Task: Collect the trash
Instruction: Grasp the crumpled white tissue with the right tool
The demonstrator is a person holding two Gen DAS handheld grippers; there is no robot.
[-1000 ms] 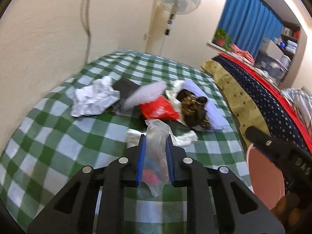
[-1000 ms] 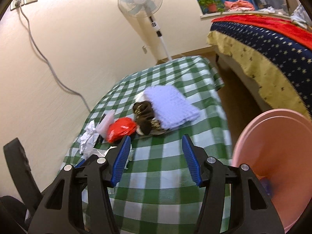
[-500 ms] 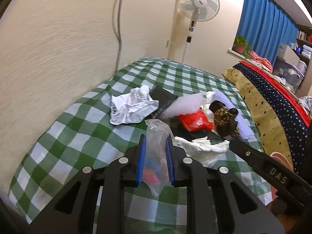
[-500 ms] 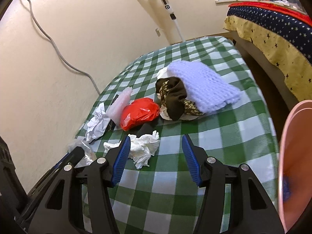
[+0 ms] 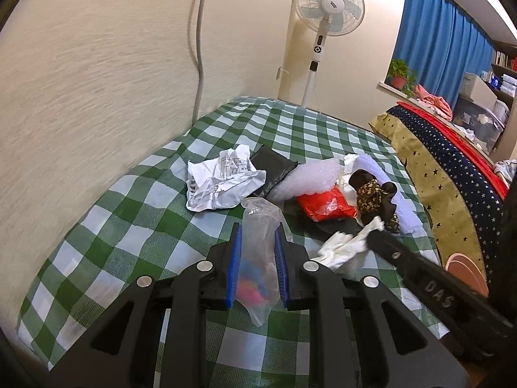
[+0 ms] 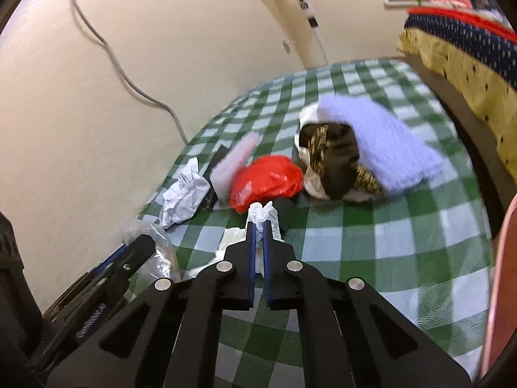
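My left gripper (image 5: 257,231) is shut on a clear plastic bag (image 5: 258,226) with coloured scraps inside, held above the green checked table (image 5: 129,223). In the right wrist view the same clear plastic bag (image 6: 155,249) shows at the lower left. My right gripper (image 6: 258,226) is shut on a crumpled white tissue (image 6: 263,215) near the table's front. That white tissue (image 5: 342,249) also shows in the left wrist view, at the right gripper's tip. Behind lie a red plastic bag (image 6: 268,181), crumpled printed paper (image 5: 223,177) and white foam wrap (image 5: 310,177).
A black pouch (image 5: 271,168) lies by the paper. A lavender knit cloth (image 6: 384,142) and a dark patterned cloth (image 6: 336,161) sit at the back right. A pink bucket (image 6: 504,278) stands off the table's right edge. A bed (image 5: 452,168), fan (image 5: 326,9) and wall cable (image 6: 129,74) surround the table.
My right gripper came forward and down over the table and shut its jaws on the white tissue. The left gripper swung a little left early on, then kept still with the bag.
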